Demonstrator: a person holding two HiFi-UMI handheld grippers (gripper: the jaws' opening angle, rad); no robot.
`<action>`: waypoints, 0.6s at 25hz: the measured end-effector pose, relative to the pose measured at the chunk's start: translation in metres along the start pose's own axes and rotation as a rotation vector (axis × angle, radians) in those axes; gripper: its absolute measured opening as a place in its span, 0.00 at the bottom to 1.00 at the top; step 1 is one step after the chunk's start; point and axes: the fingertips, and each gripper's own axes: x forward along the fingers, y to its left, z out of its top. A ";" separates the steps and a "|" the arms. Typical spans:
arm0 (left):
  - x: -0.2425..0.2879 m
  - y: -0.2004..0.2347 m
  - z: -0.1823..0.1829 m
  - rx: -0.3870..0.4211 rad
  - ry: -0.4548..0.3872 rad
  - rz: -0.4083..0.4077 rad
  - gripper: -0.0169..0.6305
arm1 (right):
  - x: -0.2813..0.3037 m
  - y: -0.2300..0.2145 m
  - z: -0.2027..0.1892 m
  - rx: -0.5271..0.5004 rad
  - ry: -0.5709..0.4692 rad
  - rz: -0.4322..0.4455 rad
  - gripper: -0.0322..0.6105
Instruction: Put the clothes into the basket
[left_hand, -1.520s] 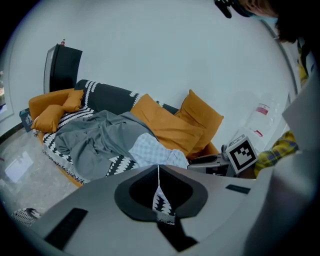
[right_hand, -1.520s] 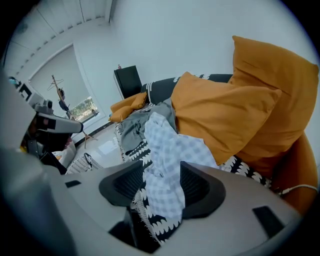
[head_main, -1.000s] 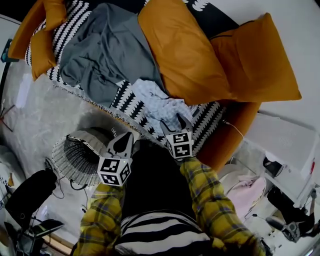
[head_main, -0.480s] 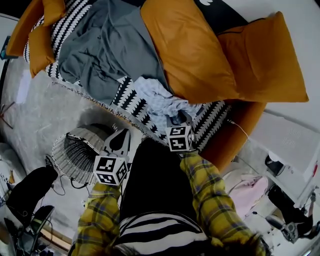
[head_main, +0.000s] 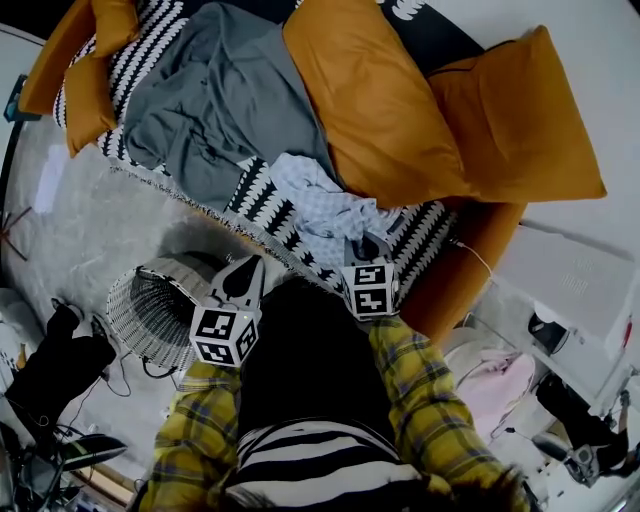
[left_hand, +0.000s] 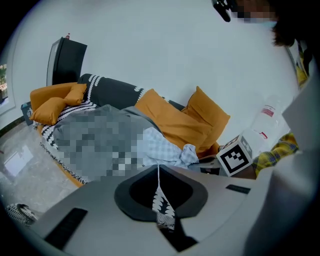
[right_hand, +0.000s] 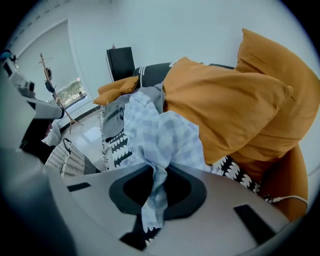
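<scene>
A light blue checked shirt (head_main: 325, 205) lies crumpled on the sofa's black-and-white throw (head_main: 262, 200), below the orange cushions. My right gripper (head_main: 365, 243) is at its near edge. Its jaws are closing, and a fold of the shirt (right_hand: 160, 135) is pinched between them at the right gripper (right_hand: 155, 172). A grey garment (head_main: 220, 100) is spread further left on the sofa. The white wire basket (head_main: 150, 315) stands on the floor in front of the sofa. My left gripper (head_main: 248, 268) hovers just right of the basket, shut and empty. The left gripper (left_hand: 159, 167) points toward the shirt (left_hand: 160, 147).
Two large orange cushions (head_main: 400, 100) lean behind the shirt, and smaller ones (head_main: 85, 85) sit at the sofa's far end. A black bag (head_main: 55, 370) and cables lie on the floor left of the basket (right_hand: 67, 160). Pink cloth (head_main: 495, 385) and clutter are at the right.
The right gripper's jaws stood wide open a second ago. It pushed into the checked shirt, and the jaws have closed on a fold of it. The left gripper has stayed in place.
</scene>
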 end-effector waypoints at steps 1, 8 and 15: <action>-0.001 -0.002 0.002 0.003 -0.005 -0.003 0.06 | -0.007 -0.001 0.003 -0.006 -0.014 0.000 0.14; -0.006 -0.024 0.019 0.023 -0.040 -0.033 0.06 | -0.055 0.001 0.037 -0.006 -0.108 0.046 0.14; -0.023 -0.046 0.035 0.027 -0.086 -0.045 0.06 | -0.112 0.014 0.068 -0.058 -0.157 0.118 0.14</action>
